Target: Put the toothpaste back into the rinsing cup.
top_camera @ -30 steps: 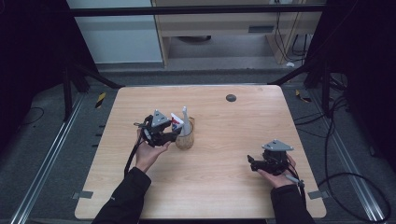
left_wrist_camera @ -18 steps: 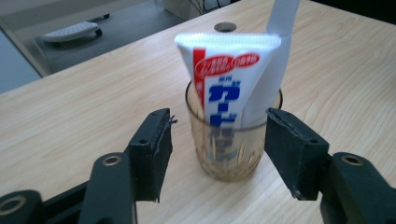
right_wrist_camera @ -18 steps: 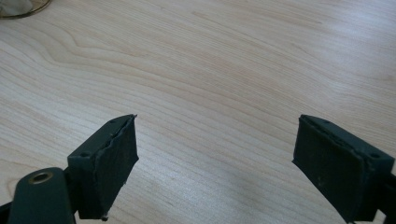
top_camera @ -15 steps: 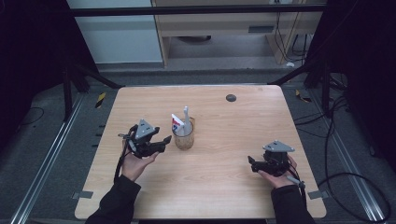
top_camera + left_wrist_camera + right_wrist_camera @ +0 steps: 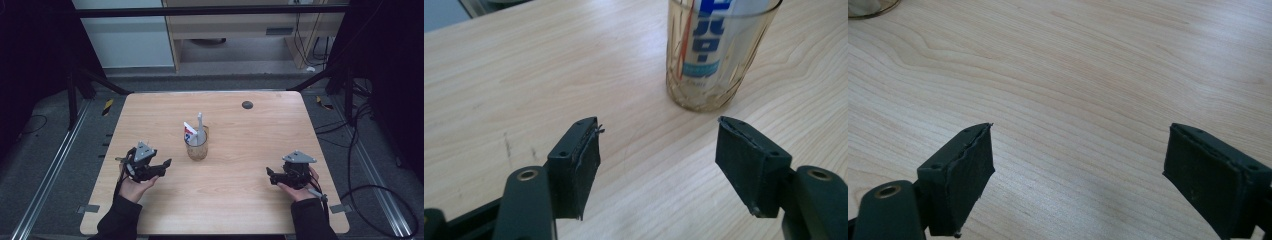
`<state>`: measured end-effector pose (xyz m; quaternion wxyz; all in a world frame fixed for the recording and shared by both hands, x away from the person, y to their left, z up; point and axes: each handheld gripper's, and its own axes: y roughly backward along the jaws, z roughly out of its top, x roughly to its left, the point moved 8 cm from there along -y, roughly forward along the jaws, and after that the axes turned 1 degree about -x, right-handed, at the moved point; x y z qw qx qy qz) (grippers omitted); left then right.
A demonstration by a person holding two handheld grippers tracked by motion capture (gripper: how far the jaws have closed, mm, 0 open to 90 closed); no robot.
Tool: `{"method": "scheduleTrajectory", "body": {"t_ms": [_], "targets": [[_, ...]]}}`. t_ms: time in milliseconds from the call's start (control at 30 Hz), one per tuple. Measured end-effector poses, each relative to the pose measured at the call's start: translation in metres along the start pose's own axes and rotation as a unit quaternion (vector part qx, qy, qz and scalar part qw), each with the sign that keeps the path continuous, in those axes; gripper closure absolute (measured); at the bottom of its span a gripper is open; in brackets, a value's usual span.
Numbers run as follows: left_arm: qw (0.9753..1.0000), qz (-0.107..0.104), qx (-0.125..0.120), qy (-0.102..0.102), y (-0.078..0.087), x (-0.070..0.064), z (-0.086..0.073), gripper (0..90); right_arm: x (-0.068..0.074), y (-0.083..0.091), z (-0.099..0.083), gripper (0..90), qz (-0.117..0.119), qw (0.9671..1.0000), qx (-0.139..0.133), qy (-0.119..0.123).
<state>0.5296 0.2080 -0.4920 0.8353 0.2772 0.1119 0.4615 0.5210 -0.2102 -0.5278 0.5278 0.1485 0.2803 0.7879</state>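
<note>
Dim room — grey floor [image 5: 45, 150], wooden table [image 5: 260, 125], pale cabinet [image 5: 235, 25] behind.

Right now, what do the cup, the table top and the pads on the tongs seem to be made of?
The cup looks like clear amber-tinted glass: the printed tube inside shows through, and its lower wall has cut ribs. The table top looks like pale wood or a wood-look laminate, matte, with visible grain. The pads of the left tongs look like black rubber or foam, dull and slightly frayed at the edges.

Amber ribbed glass [image 5: 197, 147] upright mid-table; inside, leaning white toothbrush [image 5: 199, 126] and blue-lettered white toothpaste tube [image 5: 190, 134]
</note>
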Motion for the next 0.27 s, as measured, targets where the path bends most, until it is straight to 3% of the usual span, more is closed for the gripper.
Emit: {"method": "scheduleTrajectory", "body": {"t_ms": [267], "targets": [[0.9991,0.026,0.019,0.026,0.01,0.023,-0.03,32.4,-0.001,-0.001,-0.001,12.3,-0.003,1.0,0.003,0.003]]}}
